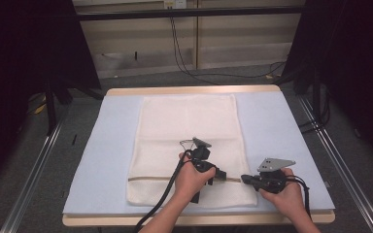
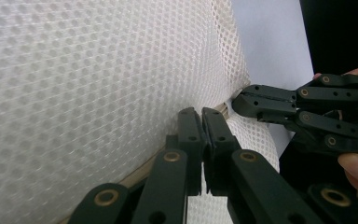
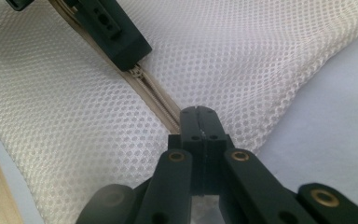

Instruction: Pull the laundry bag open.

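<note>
So we count one mesh bag (image 1: 187,145), one zip (image 3: 156,95); left gripper (image 2: 201,114) and right gripper (image 3: 198,112) both clenched on it, teeth visible only close up.

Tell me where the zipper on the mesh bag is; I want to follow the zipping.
In the high view the zipper runs across the near end of the white mesh bag, from its left edge to the left gripper, with the right gripper at the bag's right edge.
</note>
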